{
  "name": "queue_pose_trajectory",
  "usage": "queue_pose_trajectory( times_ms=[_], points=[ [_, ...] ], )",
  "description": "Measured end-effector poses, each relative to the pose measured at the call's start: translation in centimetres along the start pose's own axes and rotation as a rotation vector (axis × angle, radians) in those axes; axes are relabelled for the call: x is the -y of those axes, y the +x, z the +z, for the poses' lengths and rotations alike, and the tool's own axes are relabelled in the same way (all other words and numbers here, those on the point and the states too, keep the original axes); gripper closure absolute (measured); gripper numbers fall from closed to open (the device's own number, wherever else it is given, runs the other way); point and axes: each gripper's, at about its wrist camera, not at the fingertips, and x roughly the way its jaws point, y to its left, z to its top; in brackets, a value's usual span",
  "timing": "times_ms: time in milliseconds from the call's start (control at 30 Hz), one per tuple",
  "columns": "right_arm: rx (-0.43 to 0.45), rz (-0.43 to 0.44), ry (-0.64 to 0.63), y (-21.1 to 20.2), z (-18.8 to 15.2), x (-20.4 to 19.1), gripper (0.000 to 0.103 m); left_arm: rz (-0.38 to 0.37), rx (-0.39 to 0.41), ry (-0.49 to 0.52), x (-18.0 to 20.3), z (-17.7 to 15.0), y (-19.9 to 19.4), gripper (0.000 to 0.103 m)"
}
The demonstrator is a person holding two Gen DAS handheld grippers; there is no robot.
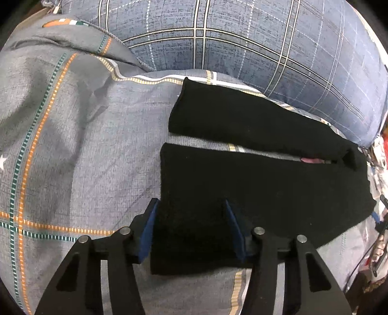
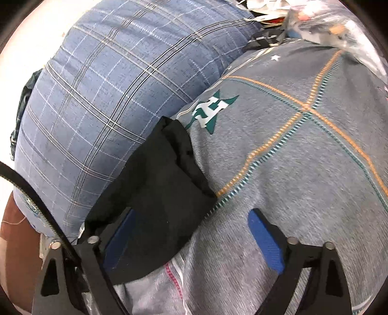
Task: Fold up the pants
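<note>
Black pants [image 1: 242,184] lie flat on a grey patterned bed cover [image 1: 72,157], the two legs spread apart and reaching toward the left. My left gripper [image 1: 191,206] is open, its blue-padded fingers [image 1: 148,227] straddling the hem end of the near leg. In the right wrist view the waist end of the pants [image 2: 157,193] lies bunched against a pillow. My right gripper [image 2: 191,213] is wide open; its left finger sits under the black cloth edge and its right finger [image 2: 264,237] rests over bare cover.
A large blue plaid pillow [image 1: 242,41] [image 2: 97,109] borders the far side of the pants. Clutter [image 1: 378,218] lies past the bed's right edge, with bags [image 2: 315,21] beyond the cover.
</note>
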Motion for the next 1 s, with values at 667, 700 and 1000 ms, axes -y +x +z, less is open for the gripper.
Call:
queue_pose_trajectory(
  times_ms=[667, 700, 1000],
  points=[
    [-0.049, -0.074, -0.120, -4.0, -1.0, -1.5, 0.090, 0.001, -0.014, -0.121, -1.4, -2.3, -5.7, 0.093],
    [-0.034, -0.165, -0.124, -4.2, -1.4, -1.2, 0.087, 0.003, -0.010, -0.138, -1.7, -2.5, -6.0, 0.093],
    [0.291, 0.059, -0.425, -19.3, -6.2, -12.7, 0.003, -0.041, 0.129, -0.105, 0.7, -6.2, -15.9, 0.093]
  ],
)
